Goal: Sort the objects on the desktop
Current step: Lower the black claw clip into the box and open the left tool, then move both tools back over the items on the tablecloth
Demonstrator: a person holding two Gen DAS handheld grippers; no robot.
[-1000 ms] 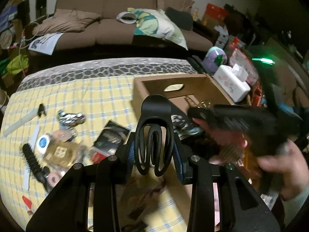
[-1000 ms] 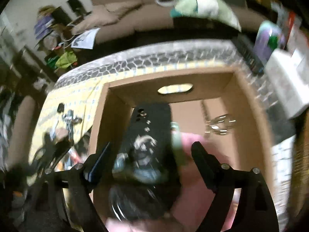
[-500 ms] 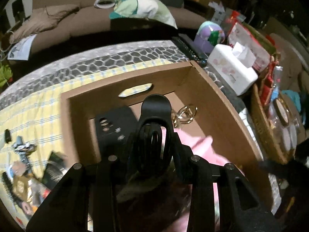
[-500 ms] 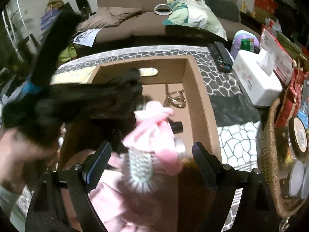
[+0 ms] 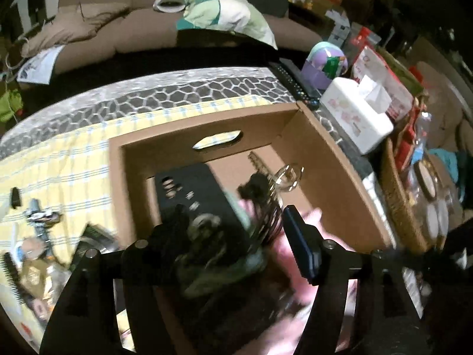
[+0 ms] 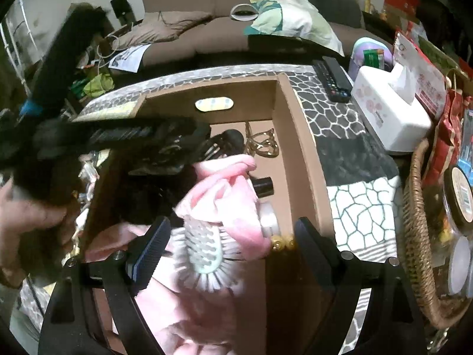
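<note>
Left wrist view: the left claw (image 5: 236, 230) hangs over the open cardboard box (image 5: 334, 159), its jaws opening. A black hair clip (image 5: 260, 195), blurred, lies between them above the box floor; the pads are apart from it, so far as the blur lets me tell. Under it in the box are a black phone case (image 5: 192, 189), a gold clip (image 5: 288, 177) and pink cloth (image 5: 298, 227). Left of the box, small items (image 5: 38, 216) lie scattered on the yellow checked cloth (image 5: 59, 165) of the table. A tissue box (image 5: 357, 118) stands right of the box.

Right wrist view: the right claw (image 6: 230, 242) stands wide and grips nothing, over the near end of the box (image 6: 298, 148). Below it lie a white brush (image 6: 204, 254) and the pink cloth (image 6: 227, 189). The left claw (image 6: 153, 139), held by a hand (image 6: 26, 216), reaches in from the left. A wicker basket (image 6: 414, 236) sits far right.
</note>
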